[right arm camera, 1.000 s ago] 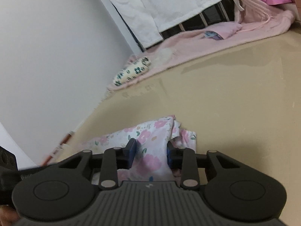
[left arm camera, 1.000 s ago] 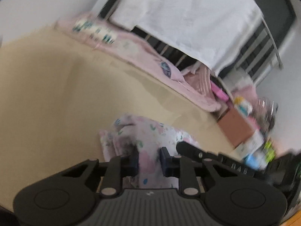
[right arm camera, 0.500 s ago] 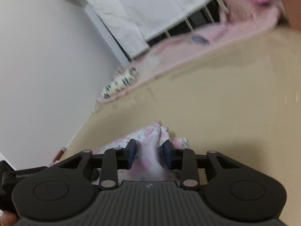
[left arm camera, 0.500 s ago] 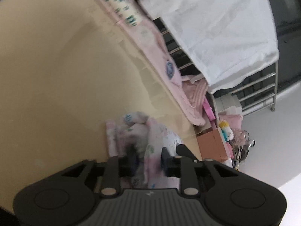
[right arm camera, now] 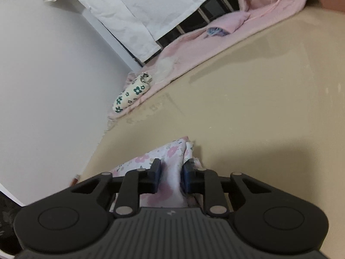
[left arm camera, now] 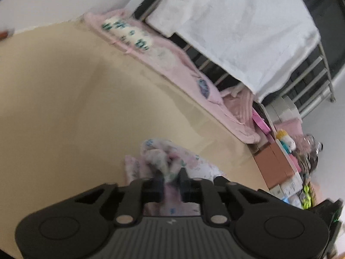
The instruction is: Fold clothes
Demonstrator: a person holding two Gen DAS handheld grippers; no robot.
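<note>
Fabric: thin white cotton with pink flowers, a small garment (right arm camera: 172, 151) bunched on the tan table (right arm camera: 258, 108), near edge, in front of both my grippers.

My right gripper (right arm camera: 170, 176): pinching a fold of the garment between its blue pads, cloth pulled up into a ridge between the jaws.

My left gripper (left arm camera: 171, 180): pressed onto a crumpled wad of the same garment; the view is blurred, but cloth fills the narrow gap between the fingers.

What changed in the last second: my right jaws stood wider around the cloth a second ago and have since come in on it. My left view swung hard and has swung back, so that hand is on the move, and the fabric ahead of it looks more gathered than it did.

What that means: I judge both hands now have a hold, so the garment can be lifted and shaken flat. It is not folded; it lies in a rumpled heap.

Far side of the table: a long pink cloth (right arm camera: 215, 43) with a green-flowered roll (right arm camera: 131, 92) at its left end, well apart from my work.

Beyond: a white sheet (left arm camera: 237, 32) draped over a metal rack.

Risk: thin cloth could slip out of either pinch when lifted.
</note>
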